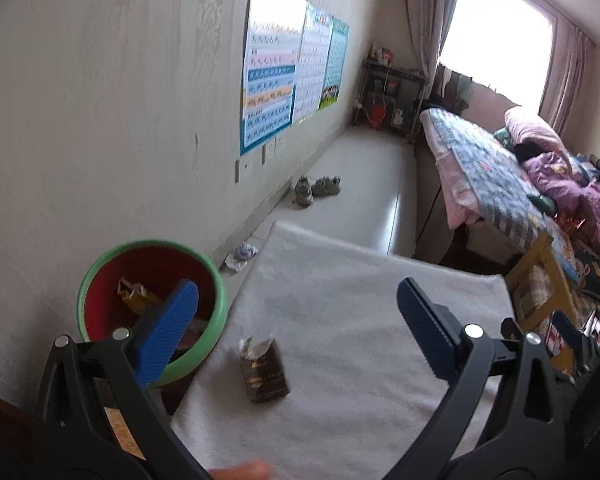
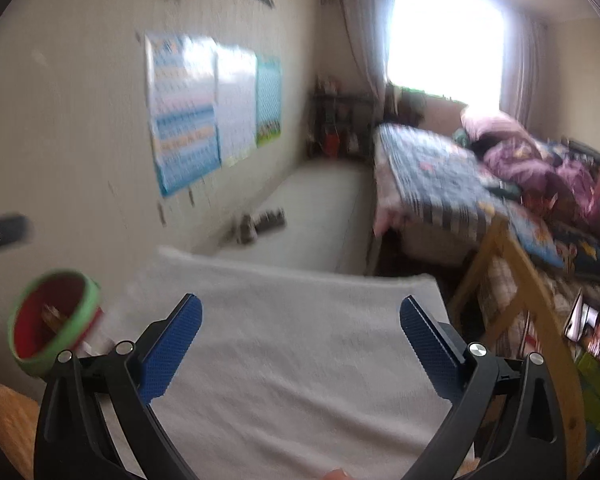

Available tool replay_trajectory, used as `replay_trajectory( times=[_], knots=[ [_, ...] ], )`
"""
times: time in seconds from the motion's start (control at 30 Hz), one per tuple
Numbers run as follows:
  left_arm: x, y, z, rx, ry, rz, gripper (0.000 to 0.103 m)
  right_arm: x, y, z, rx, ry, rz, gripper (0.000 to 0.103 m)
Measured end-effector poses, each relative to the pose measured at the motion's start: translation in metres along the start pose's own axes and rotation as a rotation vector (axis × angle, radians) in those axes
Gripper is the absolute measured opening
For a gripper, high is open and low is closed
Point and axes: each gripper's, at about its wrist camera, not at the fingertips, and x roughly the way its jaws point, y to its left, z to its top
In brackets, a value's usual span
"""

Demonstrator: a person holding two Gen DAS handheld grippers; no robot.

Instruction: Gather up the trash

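A brown torn-open snack packet (image 1: 265, 372) lies on the white towel-covered table (image 1: 340, 300), near its left edge. A red bin with a green rim (image 1: 152, 300) stands left of the table and holds a yellow wrapper (image 1: 134, 292). It also shows in the right wrist view (image 2: 54, 324). My left gripper (image 1: 298, 300) is open and empty, above the packet, its left finger (image 1: 168, 332) over the bin's rim. My right gripper (image 2: 300, 312) is open and empty above the bare towel (image 2: 300, 340). This view is blurred. A crumpled white wrapper (image 1: 242, 255) lies on the floor by the wall.
A bed with a patterned quilt (image 1: 496, 176) stands to the right. A yellow wooden frame (image 1: 548, 280) stands by the table's right edge. Shoes (image 1: 316, 190) lie on the floor by the wall. A dark shelf (image 1: 388, 96) stands under the window. Posters (image 1: 288, 76) hang on the left wall.
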Motion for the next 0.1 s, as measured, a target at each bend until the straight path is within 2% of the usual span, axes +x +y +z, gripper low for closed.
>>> replay_trajectory(
  times=[0.1],
  knots=[
    [0.005, 0.021, -0.016, 0.011, 0.007, 0.059, 0.098, 0.039, -0.024, -0.026, 0.021, 0.106, -0.055, 0.096]
  ],
)
